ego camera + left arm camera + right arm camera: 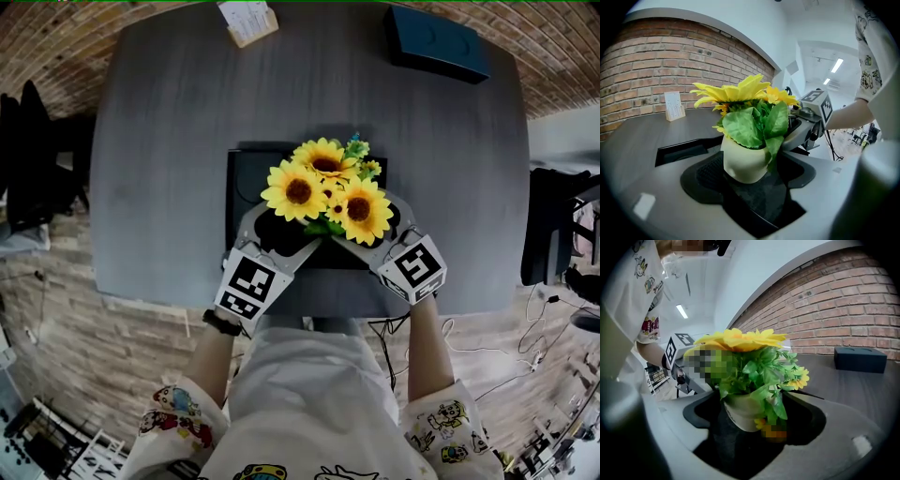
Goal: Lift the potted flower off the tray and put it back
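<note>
Head view: the potted flower stands over the tray on the table, with your left tool and right tool flanking it, equally near. Left gripper view: jaws wide, the potted flower dead ahead between them, not pinched. Right gripper view: same picture, jaws spread, tool pitched slightly down.

No legible text was found.
- Card in stand, far table edge: carried print too small to read.
- Left marker cube and right marker cube: bore black-and-white square code patterns.
- Pot: showed dark marks on its side, illegible.
- Shirt: bore cartoon figures.
</note>
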